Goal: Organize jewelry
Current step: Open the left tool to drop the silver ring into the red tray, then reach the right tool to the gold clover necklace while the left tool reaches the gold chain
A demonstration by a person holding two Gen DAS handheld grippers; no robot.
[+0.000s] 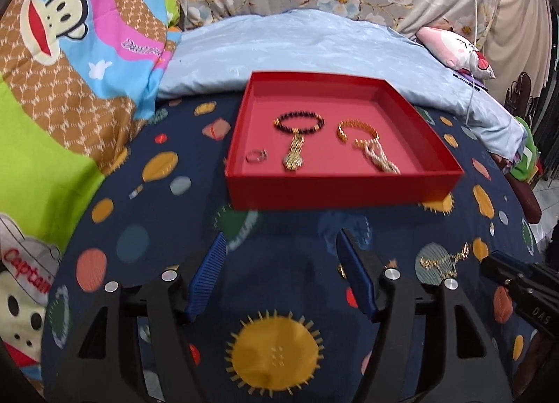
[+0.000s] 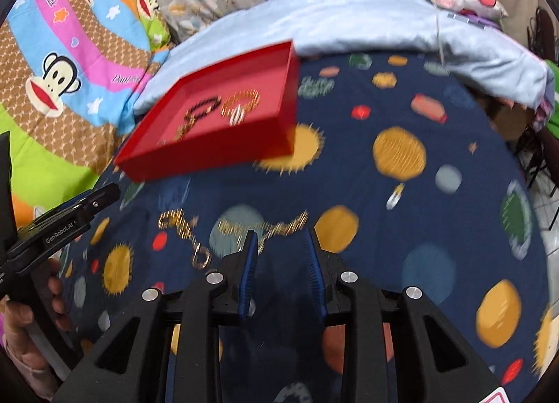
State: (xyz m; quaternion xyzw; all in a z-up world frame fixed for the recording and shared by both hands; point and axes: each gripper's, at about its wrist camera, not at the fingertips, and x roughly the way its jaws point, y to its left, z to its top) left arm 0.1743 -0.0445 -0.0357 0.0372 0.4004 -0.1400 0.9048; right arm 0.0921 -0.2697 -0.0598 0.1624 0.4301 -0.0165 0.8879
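A red tray (image 1: pixel 335 189) sits on the navy patterned bedspread and holds a dark bead bracelet with gold tassel (image 1: pixel 297 123), a silver ring (image 1: pixel 256 155), a gold bangle (image 1: pixel 356 127) and a pearl piece (image 1: pixel 380 158). My left gripper (image 1: pixel 281 242) is open and empty, just short of the tray's front wall. A gold chain (image 1: pixel 443 259) lies loose on the bedspread to its right. In the right wrist view the tray (image 2: pixel 216 155) is at upper left. My right gripper (image 2: pixel 281 238) is open, right behind a gold chain (image 2: pixel 265 226). A second gold chain with a ring (image 2: pixel 185 231) lies left of it.
A light blue pillow (image 1: pixel 297 46) lies behind the tray. A cartoon monkey quilt (image 1: pixel 70 53) is piled at the left. A pink plush toy (image 1: pixel 457 50) and a white cable (image 1: pixel 473 18) are at the back right. The bed edge falls away at the right (image 2: pixel 545 228).
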